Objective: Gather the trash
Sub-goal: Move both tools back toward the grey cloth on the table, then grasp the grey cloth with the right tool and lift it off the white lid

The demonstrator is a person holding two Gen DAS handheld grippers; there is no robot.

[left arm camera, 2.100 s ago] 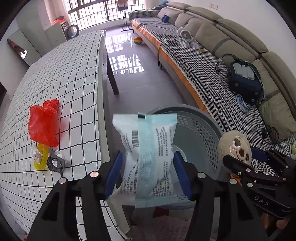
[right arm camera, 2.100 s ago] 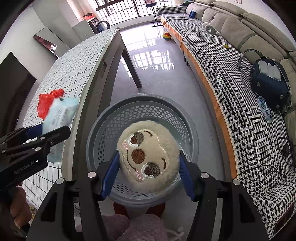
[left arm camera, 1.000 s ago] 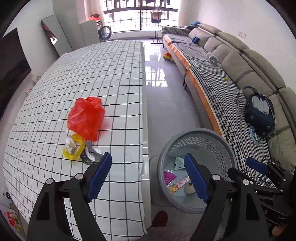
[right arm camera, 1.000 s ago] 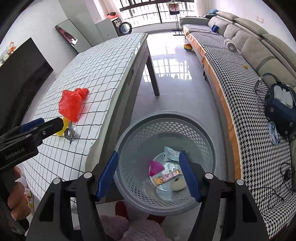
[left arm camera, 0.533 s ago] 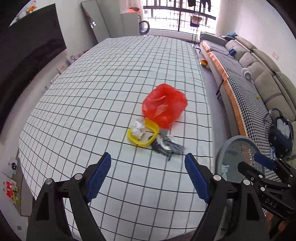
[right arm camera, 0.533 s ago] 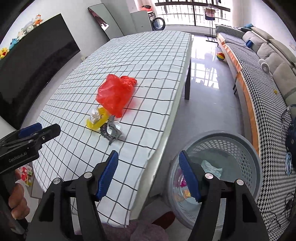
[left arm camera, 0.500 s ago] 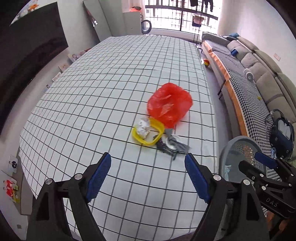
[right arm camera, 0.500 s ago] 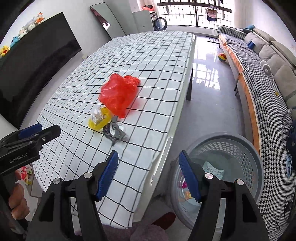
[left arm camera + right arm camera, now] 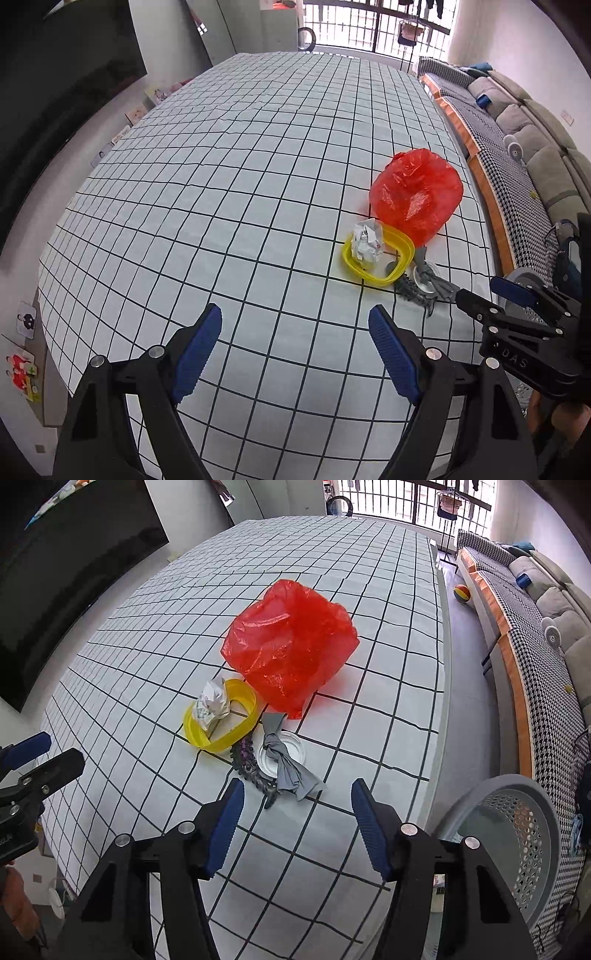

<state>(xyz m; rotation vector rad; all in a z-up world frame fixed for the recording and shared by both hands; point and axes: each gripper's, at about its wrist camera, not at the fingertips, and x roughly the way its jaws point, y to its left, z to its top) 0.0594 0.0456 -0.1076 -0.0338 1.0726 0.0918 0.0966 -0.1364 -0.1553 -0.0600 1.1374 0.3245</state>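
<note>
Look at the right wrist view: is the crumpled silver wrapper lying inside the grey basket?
No, the crumpled silver wrapper rests in the yellow ring on the table.

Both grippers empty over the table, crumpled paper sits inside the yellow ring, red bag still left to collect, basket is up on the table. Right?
Not quite: the basket stands on the floor beside the table, not on it; the right wrist view shows this. The rest holds: both grippers empty, crumpled paper inside the yellow ring, red bag uncollected.

— What are you looking at on the checked cloth?
— You've got a glossy, crinkled red plastic bag, a translucent yellow plastic ring, crumpled paper, a grey rag.
— And the basket?
— Matt perforated plastic.
</note>
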